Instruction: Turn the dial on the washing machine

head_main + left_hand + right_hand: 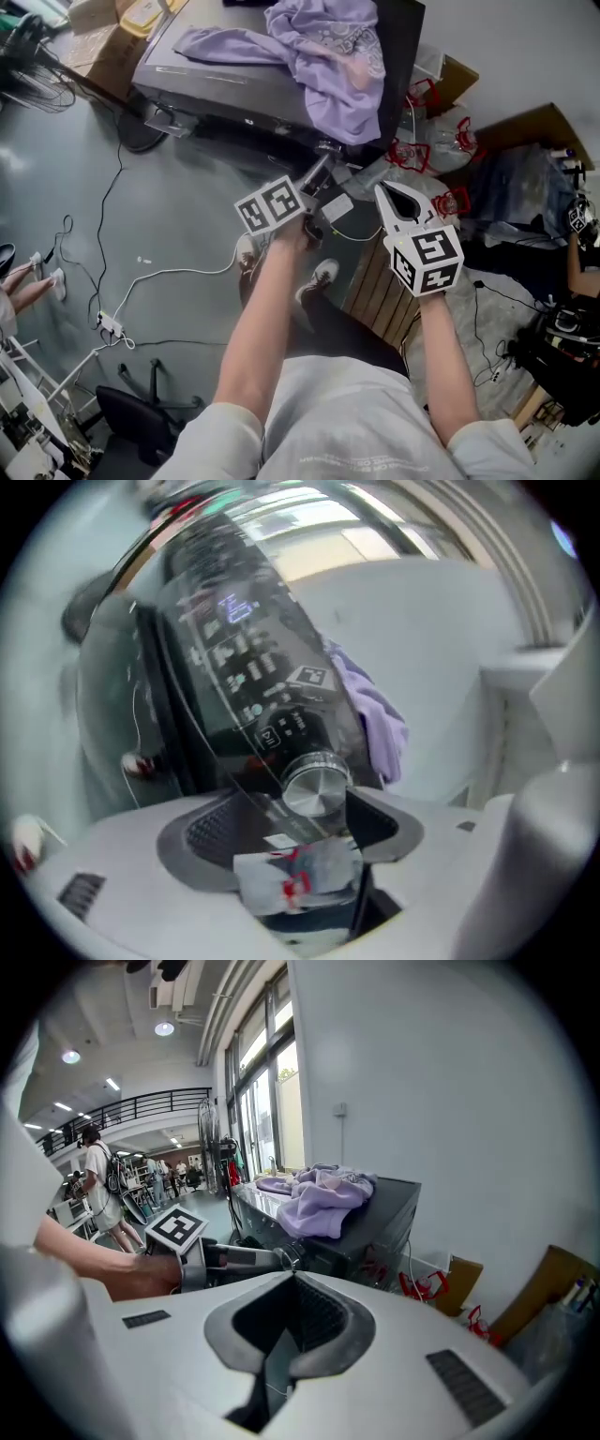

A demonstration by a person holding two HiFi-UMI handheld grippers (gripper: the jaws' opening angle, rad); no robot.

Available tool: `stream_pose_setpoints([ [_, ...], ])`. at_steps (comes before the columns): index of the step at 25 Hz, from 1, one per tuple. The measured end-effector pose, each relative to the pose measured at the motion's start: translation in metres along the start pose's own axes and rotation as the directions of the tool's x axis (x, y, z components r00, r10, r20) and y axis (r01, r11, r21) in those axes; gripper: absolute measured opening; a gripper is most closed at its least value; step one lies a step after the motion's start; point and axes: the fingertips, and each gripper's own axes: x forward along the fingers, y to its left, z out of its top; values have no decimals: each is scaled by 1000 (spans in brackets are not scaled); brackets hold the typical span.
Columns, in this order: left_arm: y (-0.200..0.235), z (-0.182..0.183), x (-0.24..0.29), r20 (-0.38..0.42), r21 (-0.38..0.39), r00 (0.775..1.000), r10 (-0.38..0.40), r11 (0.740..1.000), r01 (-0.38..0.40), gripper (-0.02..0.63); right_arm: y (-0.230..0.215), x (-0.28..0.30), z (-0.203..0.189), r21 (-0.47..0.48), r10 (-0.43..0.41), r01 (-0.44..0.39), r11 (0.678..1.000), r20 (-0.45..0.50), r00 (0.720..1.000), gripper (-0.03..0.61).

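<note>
Watching from the side here: the person has the left gripper [323, 159] pushed right up to the front of the washer [234, 89], pointing a bit below level. In the left gripper view its jaws are spread wide, and the silver dial [316, 786] sits between the tips, at the low end of the dark panel [234, 658] with its lit icons. As far as I can see the pads aren't squeezing the dial, so nothing is actually held. The right gripper [291, 1283] hangs off to the right, well away from the washer front, jaw tips pressed together with nothing in them. There's a purple cloth [328, 56] bunched on top of the washer, spilling over the edge near the wall.
</note>
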Motion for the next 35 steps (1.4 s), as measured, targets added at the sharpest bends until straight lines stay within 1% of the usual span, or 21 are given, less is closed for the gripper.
stream_pose_setpoints([
  [1,2,-2,-4,-18,131,998,64,989,-61,324,0,-1,-2,0,3,-3,1000,-1,1000,14],
  [2,1,-3,-7,-26,256,993,119,961,-109,324,0,-1,-4,0,4,-4,1000,-3,1000,14],
  [3,-2,-3,-8,-21,368,987,161,919,-142,324,-1,-1,-5,0,3,-3,1000,-7,1000,14],
  [4,-6,-1,-8,-6,470,981,193,866,-168,324,-2,-1,-7,0,2,-2,1000,-9,1000,14],
  [5,-11,2,-8,15,568,976,218,802,-188,324,-2,-1,-7,1,0,0,1000,-11,1000,14],
  [7,-21,4,-4,45,727,966,254,655,-206,324,-2,-1,-8,4,0,0,1000,-10,1000,14],
  [8,-24,2,-1,53,781,961,271,588,-209,324,-3,-1,-8,4,0,0,1000,-9,1000,14],
  [10,-26,-3,3,73,852,950,303,477,-217,324,-3,-2,-9,3,1,-1,1000,-9,1000,14],
  [11,-27,-5,5,84,875,947,311,432,-220,324,-4,-3,-9,2,1,-1,1000,-10,1000,14],
  [12,-29,-7,6,93,891,944,315,398,-220,324,-5,-3,-9,1,1,-1,1000,-11,1000,14],
  [13,-30,-8,8,100,900,943,316,377,-221,324,-6,-4,-10,2,1,-1,1000,-12,1000,14],
  [14,-32,-8,10,106,903,943,315,367,-224,324,-8,-4,-10,3,0,0,1000,-13,1000,14],
  [15,-32,-8,12,111,902,942,315,366,-229,324,-9,-4,-11,4,-2,2,1000,-14,1000,14],
  [19,-34,-5,21,122,881,940,319,401,-250,322,-14,-6,-14,-11,-10,9,1000,-18,1000,14],
  [21,-35,-2,23,136,874,934,329,405,-269,319,-16,-8,-15,-11,-12,12,1000,-18,1000,14],
  [23,-34,0,22,153,871,925,349,394,-293,277,-18,-9,-15,-6,-15,15,1000,-17,1000,14],
  [26,-31,-1,24,168,876,914,369,370,-310,273,-19,-8,-15,-4,-16,16,1000,-14,1000,14],
  [28,-31,-1,24,171,871,911,375,376,-318,273,-19,-8,-16,-4,-16,16,1000,-14,1000,14],
  [30,-30,-1,24,164,855,915,368,409,-318,273,-20,-8,-15,-3,-16,16,1000,-13,1000,14],
  [34,-30,1,22,114,802,945,307,532,-270,272,-19,-8,-16,-6,-16,16,1000,-13,1000,14],
  [35,-30,2,21,103,790,952,287,558,-254,270,-18,-7,-16,-7,-17,17,1000,-13,1000,14],
])
